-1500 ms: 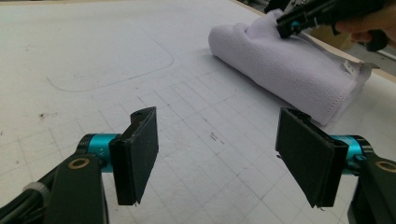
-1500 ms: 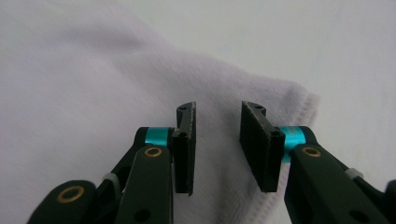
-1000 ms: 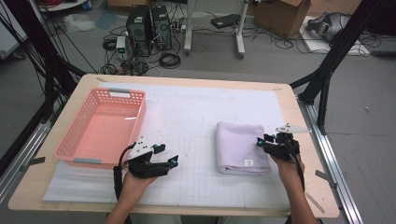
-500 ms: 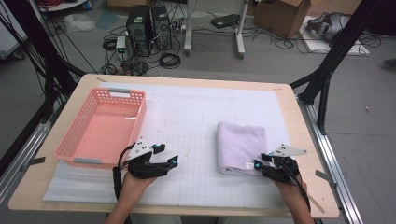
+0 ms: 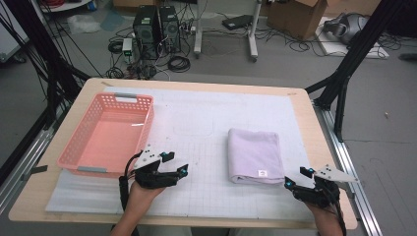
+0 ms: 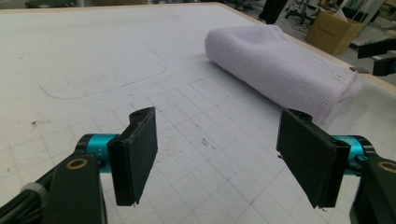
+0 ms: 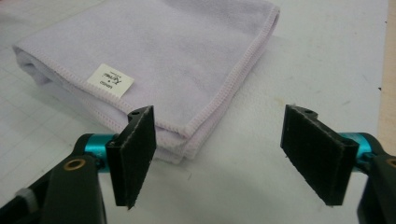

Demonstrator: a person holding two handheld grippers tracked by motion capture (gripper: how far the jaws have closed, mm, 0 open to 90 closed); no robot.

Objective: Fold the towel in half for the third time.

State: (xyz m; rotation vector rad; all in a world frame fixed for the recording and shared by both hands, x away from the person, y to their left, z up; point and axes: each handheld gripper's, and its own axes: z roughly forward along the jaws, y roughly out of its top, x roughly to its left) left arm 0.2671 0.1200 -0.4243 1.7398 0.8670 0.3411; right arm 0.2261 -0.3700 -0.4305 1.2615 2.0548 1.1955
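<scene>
I counted one folded towel (image 5: 254, 155) lying flat on the table's (image 5: 206, 96) right half and one empty pink basket (image 5: 105, 132) at the left. Nothing blocked the towel. My right gripper (image 7: 219, 154) had just been opening, jaws wide at the towel's near corner, gripping nothing. My left gripper (image 6: 217, 154) stood open over bare mat.

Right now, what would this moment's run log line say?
left gripper: open, empty | right gripper: fingers just opened, empty, at towel's near corner | folded towel: on mat | pink basket: empty
</scene>
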